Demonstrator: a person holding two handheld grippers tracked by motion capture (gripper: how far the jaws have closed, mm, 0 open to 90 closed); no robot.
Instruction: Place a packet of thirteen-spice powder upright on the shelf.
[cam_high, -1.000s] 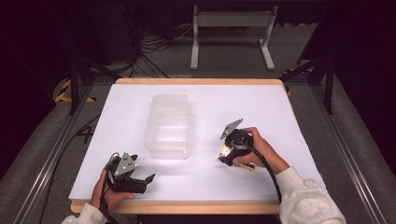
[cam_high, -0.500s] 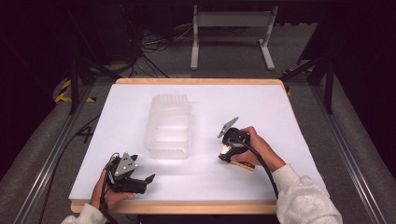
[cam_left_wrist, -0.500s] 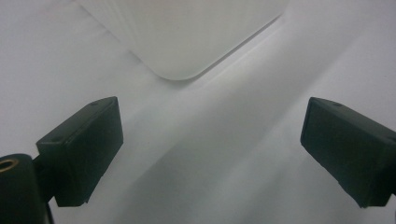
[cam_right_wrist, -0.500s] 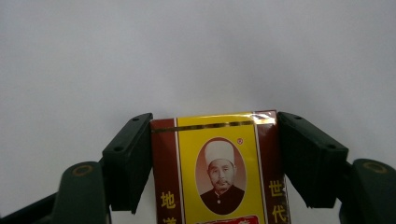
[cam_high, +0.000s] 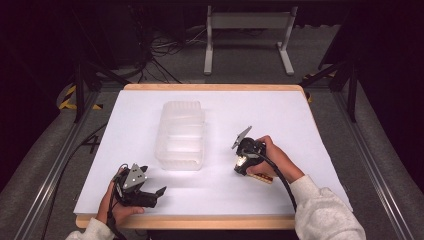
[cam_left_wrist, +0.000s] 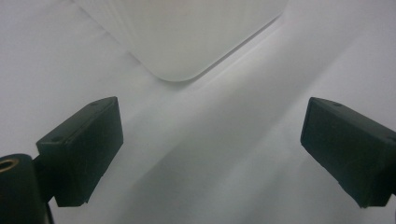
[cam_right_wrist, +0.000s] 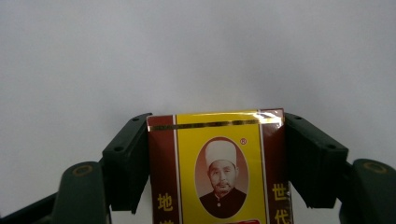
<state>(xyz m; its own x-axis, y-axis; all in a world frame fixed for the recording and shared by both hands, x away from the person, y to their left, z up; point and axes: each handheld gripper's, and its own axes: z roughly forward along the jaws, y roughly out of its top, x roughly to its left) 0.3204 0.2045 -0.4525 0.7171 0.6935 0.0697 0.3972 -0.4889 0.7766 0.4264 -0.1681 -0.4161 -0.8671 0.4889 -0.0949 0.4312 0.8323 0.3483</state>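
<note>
A small yellow and maroon box (cam_right_wrist: 217, 186) with a printed portrait sits between the jaws of my right gripper (cam_right_wrist: 217, 135), which is shut on it, one jaw against each side. In the high view the right gripper (cam_high: 243, 167) is at the table's right middle, low over the white surface, and an edge of the box (cam_high: 261, 178) shows under the hand. My left gripper (cam_high: 156, 194) rests near the front left edge, open, with nothing between its fingers (cam_left_wrist: 81, 149). A clear plastic container (cam_high: 182, 135) stands at the centre, and its rounded corner (cam_left_wrist: 187, 42) lies ahead of the left jaws.
The white table top (cam_high: 300, 125) has a wooden rim (cam_high: 210, 222) along the front. Beyond the far edge, a grey metal stand (cam_high: 247, 30) and cables lie on the dark floor. Metal rails run along both sides.
The right hand and gripper have shifted slightly, and the box's edge shows more under the hand. The left gripper has stayed still.
</note>
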